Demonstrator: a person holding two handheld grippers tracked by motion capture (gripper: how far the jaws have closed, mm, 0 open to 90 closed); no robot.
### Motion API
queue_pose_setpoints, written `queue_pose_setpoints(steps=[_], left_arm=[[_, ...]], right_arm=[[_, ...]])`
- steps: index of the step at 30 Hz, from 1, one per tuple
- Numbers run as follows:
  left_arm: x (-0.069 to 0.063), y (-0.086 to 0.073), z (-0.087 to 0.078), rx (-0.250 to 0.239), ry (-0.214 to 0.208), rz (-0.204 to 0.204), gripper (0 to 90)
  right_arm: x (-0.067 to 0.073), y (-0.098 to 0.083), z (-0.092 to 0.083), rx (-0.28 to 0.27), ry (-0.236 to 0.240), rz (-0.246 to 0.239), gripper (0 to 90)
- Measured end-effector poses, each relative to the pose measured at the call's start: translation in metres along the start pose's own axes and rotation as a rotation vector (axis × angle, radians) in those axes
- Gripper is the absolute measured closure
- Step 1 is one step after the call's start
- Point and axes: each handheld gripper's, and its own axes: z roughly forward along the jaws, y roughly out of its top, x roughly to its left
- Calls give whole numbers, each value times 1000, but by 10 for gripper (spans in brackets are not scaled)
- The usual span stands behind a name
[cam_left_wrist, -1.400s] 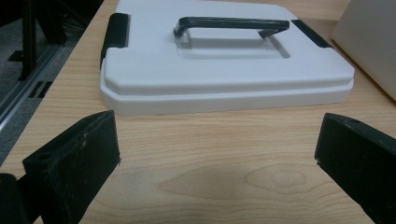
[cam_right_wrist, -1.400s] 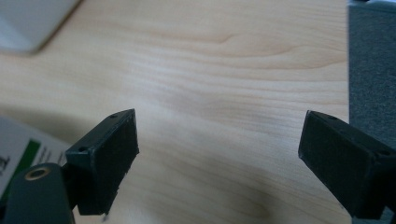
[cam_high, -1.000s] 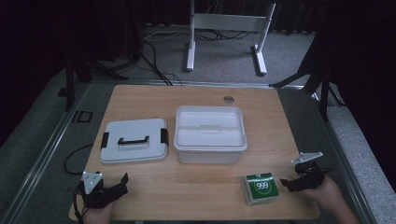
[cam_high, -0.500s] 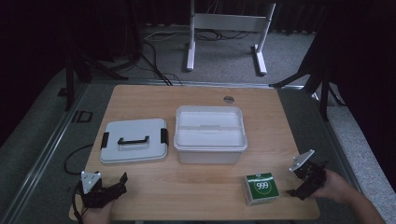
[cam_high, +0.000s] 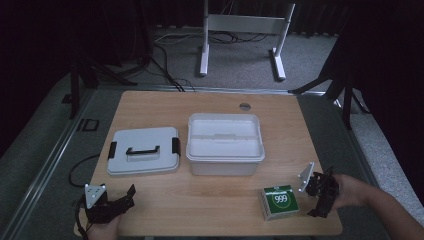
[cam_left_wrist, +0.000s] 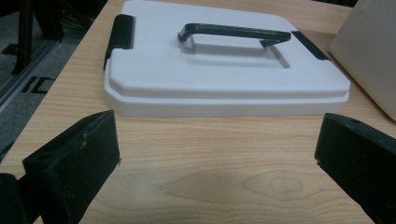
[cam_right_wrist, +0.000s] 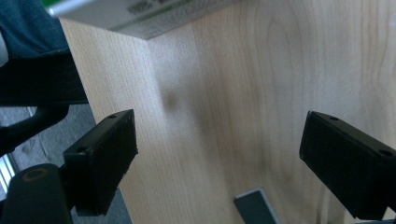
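Left gripper (cam_high: 112, 205) sits at the tabletop's (cam_high: 210, 210) near-left corner, jaws spread wide and empty, pointed across the wood toward the lid (cam_high: 143, 150); in the left gripper view the lid (cam_left_wrist: 224, 70) lies flat just beyond the jaws, black handle (cam_left_wrist: 233, 32) up. We judge this a parked, waiting pose, low and level, forearm coming in over the near edge.

Lid lies off and just beside the open white container (cam_high: 225, 143), mid-table, which leaves the tub ready to receive something.

The green box marked 999 (cam_high: 280, 202) lies flat near the near-right corner, apart from the tub. We take it as the piece to be packed.

Right gripper (cam_high: 320, 192) stands just beside the box's right side, rolled over so its grey plate tilts up, jaws released and empty. In the right gripper view the box (cam_right_wrist: 140, 14) sits beyond the jaws, not between them. We judge it is lining up for a side grasp.
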Motion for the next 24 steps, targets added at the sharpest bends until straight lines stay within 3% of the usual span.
queue_pose_setpoints(steps=[2,8,15,18,23,24], left_arm=[[0,0,0,3,-3,-1,2],[2,0,0,3,-8,-12,2],[1,0,1,8,-13,-9,2],[1,0,0,7,-16,-7,2],[2,0,-1,8,-23,-8,2],[2,0,-1,8,-28,-8,2]], right_arm=[[-4,4,-4,18,2,-7,117],[-23,17,-26,-11,1,2,129],[-41,43,-48,-23,-24,-14,128],[-49,67,-66,-11,-38,-38,128],[-54,88,-83,-8,-40,-48,124],[-57,99,-93,-22,-41,-44,124]])
